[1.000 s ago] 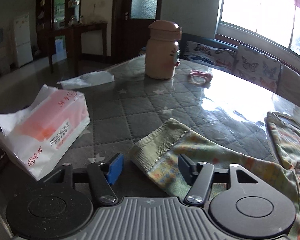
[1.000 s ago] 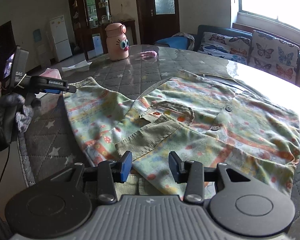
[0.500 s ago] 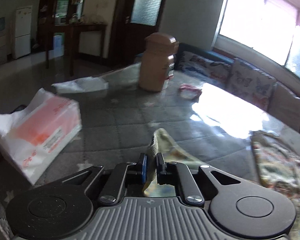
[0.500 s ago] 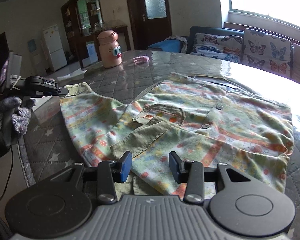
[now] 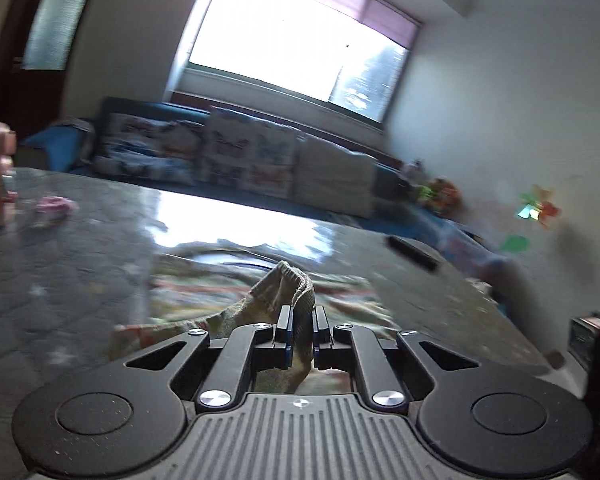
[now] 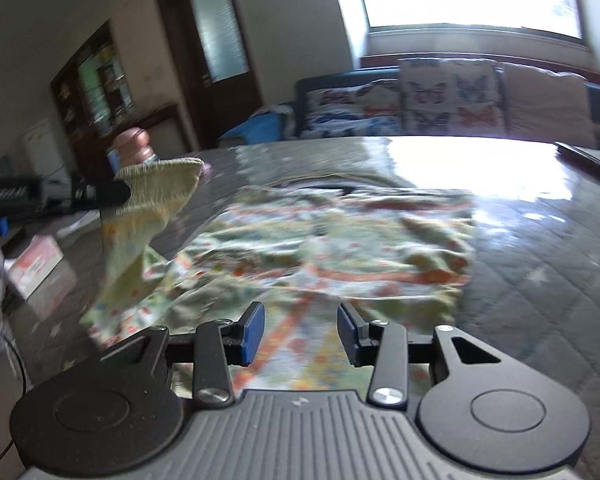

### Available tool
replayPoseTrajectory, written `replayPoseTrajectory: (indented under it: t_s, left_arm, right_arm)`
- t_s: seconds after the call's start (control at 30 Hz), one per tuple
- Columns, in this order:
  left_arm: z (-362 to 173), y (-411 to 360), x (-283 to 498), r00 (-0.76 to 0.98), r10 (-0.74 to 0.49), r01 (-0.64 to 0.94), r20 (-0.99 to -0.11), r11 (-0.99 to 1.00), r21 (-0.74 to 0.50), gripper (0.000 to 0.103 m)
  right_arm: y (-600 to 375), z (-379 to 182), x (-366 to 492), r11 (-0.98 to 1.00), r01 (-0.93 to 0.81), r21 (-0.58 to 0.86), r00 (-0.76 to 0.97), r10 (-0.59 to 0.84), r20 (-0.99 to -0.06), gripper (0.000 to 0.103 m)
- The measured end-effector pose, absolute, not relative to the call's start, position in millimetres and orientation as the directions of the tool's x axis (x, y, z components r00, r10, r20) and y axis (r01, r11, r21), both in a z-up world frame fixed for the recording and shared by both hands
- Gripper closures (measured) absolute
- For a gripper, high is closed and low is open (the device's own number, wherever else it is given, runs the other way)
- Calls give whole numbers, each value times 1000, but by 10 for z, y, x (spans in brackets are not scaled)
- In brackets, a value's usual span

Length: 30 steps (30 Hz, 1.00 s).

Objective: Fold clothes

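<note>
A green floral child's shirt [image 6: 324, 252] lies spread on the grey quilted table [image 6: 540, 280]. My left gripper [image 5: 300, 322] is shut on the ribbed cuff of its sleeve [image 5: 288, 284] and holds it up off the table. In the right wrist view that gripper [image 6: 112, 194] shows at the left with the raised sleeve [image 6: 148, 216] hanging from it. My right gripper [image 6: 300, 330] is open and empty, low over the near hem of the shirt.
A pink bottle [image 6: 134, 148] stands at the far left of the table, and a tissue pack [image 6: 34, 266] lies near the left edge. A small pink item [image 5: 54, 205] and a dark flat object [image 5: 410, 254] lie on the table. A sofa with butterfly cushions [image 6: 440, 100] is behind.
My left gripper closed on the sleeve cuff, lifted it and swung it to the right toward the shirt body. My right gripper stayed open and shifted slightly over the hem.
</note>
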<state>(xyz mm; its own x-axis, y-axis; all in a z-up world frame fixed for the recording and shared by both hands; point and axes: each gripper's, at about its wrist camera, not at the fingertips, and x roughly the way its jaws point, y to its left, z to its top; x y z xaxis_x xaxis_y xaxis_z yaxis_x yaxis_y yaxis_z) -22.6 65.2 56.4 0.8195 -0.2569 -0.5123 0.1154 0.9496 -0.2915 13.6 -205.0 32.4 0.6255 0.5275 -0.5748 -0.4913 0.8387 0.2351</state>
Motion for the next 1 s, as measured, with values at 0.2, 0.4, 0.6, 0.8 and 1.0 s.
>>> replayPoseTrajectory:
  t_s: [0.2, 0.4, 0.6, 0.8, 1.0]
  left_arm:
    - [574, 29, -76, 729, -466, 340, -502, 883, -325, 90]
    - [444, -87, -126, 669, -511, 410, -540, 860, -306, 57]
    - [490, 202, -173, 731, -436, 359, -525, 900, -247, 53]
    - [354, 726, -106, 781, -254, 162, -570, 965, -208, 53]
    - [196, 913, -43, 777, -154, 72, -610, 985, -158, 53]
  right_arm:
    - [-2296, 323, 175, 866, -417, 275, 654, 496, -572, 63]
    - [-2357, 273, 248, 862, -387, 327, 641, 507, -576, 63]
    - [-2231, 194, 278, 844, -407, 350, 598, 536, -596, 63]
    - [-2106, 45, 348, 848, -406, 342, 567, 527, -633, 65]
    - [-2033, -8, 370, 861, -405, 307, 570, 501, -651, 82]
